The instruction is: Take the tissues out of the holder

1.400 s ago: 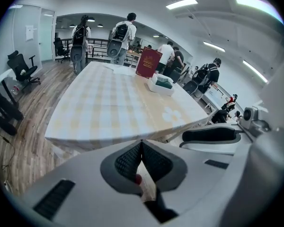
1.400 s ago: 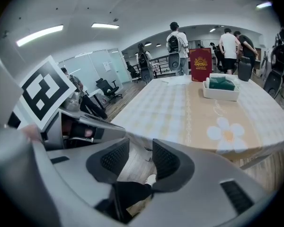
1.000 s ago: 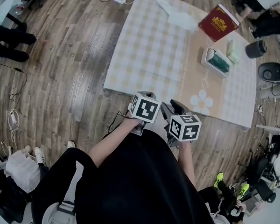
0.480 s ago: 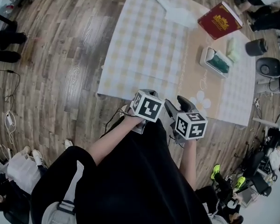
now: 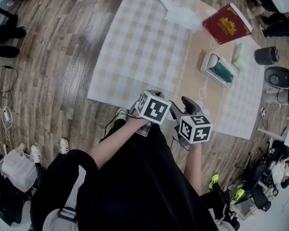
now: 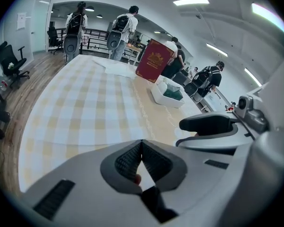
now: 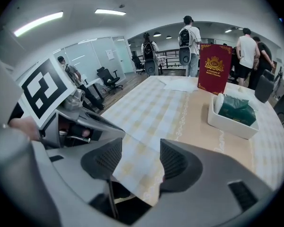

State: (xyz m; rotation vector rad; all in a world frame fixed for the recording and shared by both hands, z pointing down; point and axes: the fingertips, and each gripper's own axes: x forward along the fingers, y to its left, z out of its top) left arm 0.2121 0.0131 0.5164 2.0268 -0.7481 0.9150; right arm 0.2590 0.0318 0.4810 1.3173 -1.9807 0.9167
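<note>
Two grippers hover at the table's (image 5: 135, 47) near edge: left gripper (image 6: 141, 145) pinched shut, empty; right gripper's (image 7: 141, 151) jaws have just been opening, nothing between. Holder (image 5: 205, 64) with green tissues (image 5: 221, 69) sits at one o'clock, well apart. I'd reach across, steady the holder, pinch the tissues.

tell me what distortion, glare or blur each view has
Head view: strong fisheye, the wooden plank floor and checked tablecloth curve; light is even. Left gripper view: round black vignette, ceiling strip light blows out. Right gripper view: same vignette, red book with gold crest is sharp.
</note>
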